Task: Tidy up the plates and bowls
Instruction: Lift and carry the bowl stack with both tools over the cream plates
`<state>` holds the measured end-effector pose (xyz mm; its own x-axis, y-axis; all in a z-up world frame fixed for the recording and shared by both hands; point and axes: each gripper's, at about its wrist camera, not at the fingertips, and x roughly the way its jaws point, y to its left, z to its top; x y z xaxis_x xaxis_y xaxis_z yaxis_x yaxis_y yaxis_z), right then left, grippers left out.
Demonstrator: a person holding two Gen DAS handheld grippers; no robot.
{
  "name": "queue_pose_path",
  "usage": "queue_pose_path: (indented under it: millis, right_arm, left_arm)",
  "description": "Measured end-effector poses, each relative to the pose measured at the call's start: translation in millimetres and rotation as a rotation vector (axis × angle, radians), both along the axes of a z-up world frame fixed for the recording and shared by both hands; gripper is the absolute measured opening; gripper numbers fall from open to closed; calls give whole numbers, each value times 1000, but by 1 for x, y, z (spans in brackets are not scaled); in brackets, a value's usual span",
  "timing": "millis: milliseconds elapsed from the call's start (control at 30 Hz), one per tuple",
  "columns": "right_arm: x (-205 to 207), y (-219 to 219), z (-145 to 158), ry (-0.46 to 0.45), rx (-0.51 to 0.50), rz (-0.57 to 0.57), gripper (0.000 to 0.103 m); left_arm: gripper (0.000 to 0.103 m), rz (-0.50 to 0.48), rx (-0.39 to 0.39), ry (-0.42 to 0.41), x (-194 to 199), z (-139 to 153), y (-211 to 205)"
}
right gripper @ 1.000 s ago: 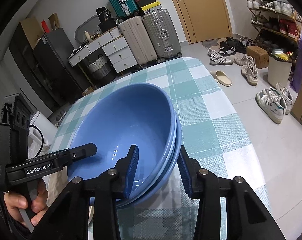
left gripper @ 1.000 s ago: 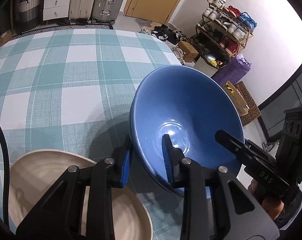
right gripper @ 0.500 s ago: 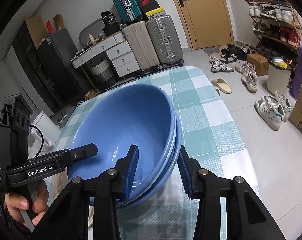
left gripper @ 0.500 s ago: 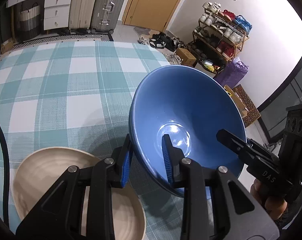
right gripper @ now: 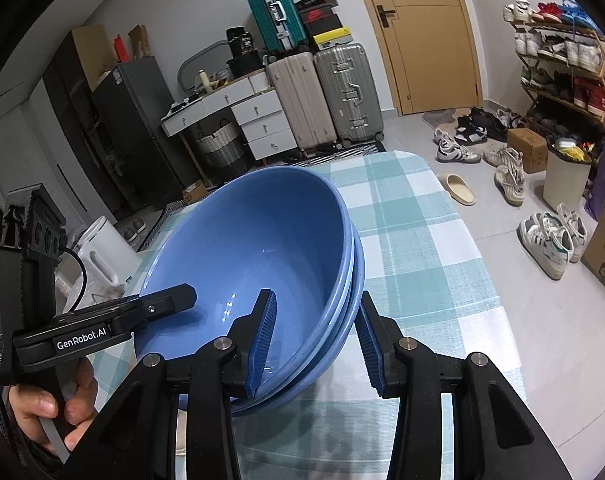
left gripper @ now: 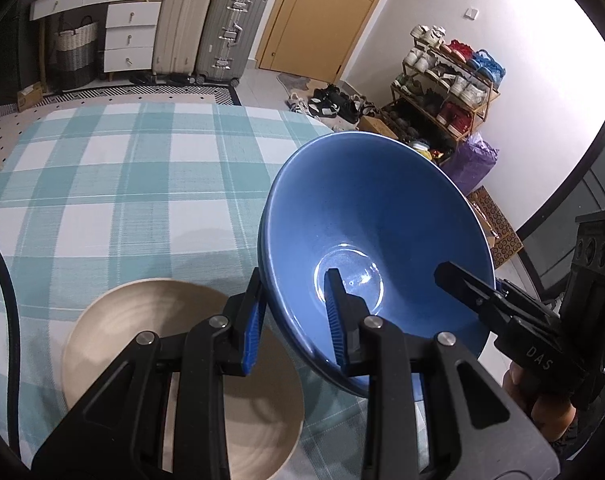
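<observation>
A stack of nested blue bowls (left gripper: pixel 382 216) hangs tilted above the teal-checked table (left gripper: pixel 122 184), held from two sides. My left gripper (left gripper: pixel 294 320) is shut on the stack's near rim, one pad inside and one outside. The right gripper (right gripper: pixel 314 340) is shut on the opposite rim of the blue bowls (right gripper: pixel 258 240) in the same way. Each gripper shows in the other's view: the right gripper (left gripper: pixel 470 292) at the bowl's right edge, the left gripper (right gripper: pixel 158 304) at its left edge. A beige ridged plate (left gripper: pixel 142 344) lies on the cloth below my left fingers.
The table's far edge (right gripper: pixel 402 156) and right side drop to a tiled floor with scattered shoes (right gripper: pixel 550 236). Suitcases (left gripper: pixel 222 28), white drawers (left gripper: pixel 130 36) and a shoe rack (left gripper: pixel 450 76) line the walls. A white jug (right gripper: pixel 106 248) stands beyond the table's left side.
Both grippers have risen together with the blue bowls still clamped. The table and the beige plate now look farther below, and more of the room shows beyond the table.
</observation>
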<state>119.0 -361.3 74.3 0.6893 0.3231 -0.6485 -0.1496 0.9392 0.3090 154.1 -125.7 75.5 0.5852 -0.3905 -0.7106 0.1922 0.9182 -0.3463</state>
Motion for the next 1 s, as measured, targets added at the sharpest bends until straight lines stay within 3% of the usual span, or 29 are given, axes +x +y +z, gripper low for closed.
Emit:
queue_pose_path:
  millis: [400,700,1000]
  right_arm:
    - [-13,46,18,-23,-3,89,41]
    - [-15,98,22,-30,-2,185,41]
    - [-20,136,8,-7,-9,272,41]
  left_arm:
    - [26,98,-4,-24,-46,24,55]
    - [26,208,35,-41,-86,35,104]
    - [26,291,44,-20,-106,17,136]
